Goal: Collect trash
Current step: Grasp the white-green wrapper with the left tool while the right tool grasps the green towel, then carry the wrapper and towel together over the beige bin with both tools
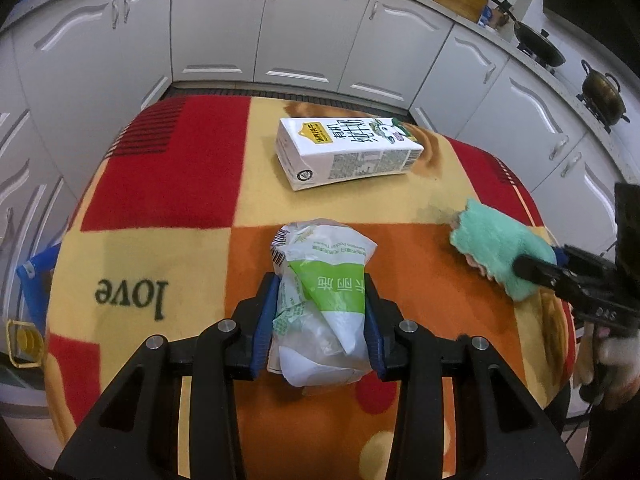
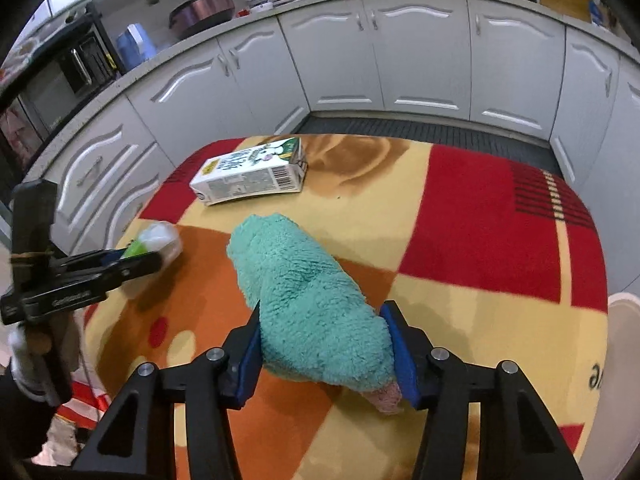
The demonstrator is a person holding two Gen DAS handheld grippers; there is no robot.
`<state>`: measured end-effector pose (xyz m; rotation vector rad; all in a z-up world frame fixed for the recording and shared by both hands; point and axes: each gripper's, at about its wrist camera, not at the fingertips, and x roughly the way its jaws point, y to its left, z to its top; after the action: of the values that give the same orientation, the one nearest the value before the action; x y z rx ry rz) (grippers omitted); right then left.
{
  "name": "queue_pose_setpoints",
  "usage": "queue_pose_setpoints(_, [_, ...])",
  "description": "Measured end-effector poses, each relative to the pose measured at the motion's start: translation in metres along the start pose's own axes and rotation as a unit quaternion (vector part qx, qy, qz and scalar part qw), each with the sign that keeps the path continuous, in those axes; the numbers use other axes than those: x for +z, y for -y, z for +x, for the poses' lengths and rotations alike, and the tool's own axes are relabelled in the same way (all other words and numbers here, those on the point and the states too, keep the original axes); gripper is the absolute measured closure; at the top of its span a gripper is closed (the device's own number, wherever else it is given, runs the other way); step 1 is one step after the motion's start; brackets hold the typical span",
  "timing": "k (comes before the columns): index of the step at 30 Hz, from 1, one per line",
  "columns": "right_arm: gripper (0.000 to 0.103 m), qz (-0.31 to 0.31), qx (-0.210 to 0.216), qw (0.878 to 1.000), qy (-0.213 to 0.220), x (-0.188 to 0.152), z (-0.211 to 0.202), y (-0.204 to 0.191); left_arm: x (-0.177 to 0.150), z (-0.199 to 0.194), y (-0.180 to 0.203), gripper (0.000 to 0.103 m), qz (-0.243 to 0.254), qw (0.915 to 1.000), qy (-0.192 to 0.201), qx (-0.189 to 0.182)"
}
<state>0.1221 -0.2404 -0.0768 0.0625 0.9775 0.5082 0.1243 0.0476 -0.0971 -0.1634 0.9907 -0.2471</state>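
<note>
A crumpled white and green plastic wrapper (image 1: 312, 248) sits between the blue pads of my left gripper (image 1: 320, 280), which is shut on it just above the patterned tablecloth (image 1: 160, 184). The right wrist view shows that same gripper (image 2: 156, 258) at the left with the wrapper (image 2: 160, 236). My right gripper (image 2: 323, 307) is shut on a fluffy teal cloth (image 2: 296, 264), its pads pressing both sides. It also appears at the right edge of the left wrist view (image 1: 536, 270), gripping the cloth (image 1: 496, 244). A white milk carton (image 1: 348, 152) (image 2: 252, 174) lies on its side at the table's far end.
White kitchen cabinets (image 1: 312, 32) wrap around the table beyond a dark floor strip. A blue bag (image 1: 34, 280) and a yellow object (image 1: 24, 340) sit low at the left. A gloved hand (image 1: 616, 364) holds the right gripper. A white rim (image 2: 624, 340) shows past the table's right edge.
</note>
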Motion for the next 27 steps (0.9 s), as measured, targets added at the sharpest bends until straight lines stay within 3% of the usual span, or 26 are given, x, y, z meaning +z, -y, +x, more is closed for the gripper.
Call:
queue_pose_setpoints(9, [0.05,0.005,0.018,1.0,-0.005,-0.01,0.002,-0.018,-0.001,-0.001,-0.007,0.066,-0.009,1.0,0.002,-0.001])
queue_pose_setpoints(27, [0.05,0.035,-0.025,0.999,0.027,-0.027,-0.033,-0.004,-0.014,-0.01,0.029,0.066,0.022,0.9995,0.003,-0.021])
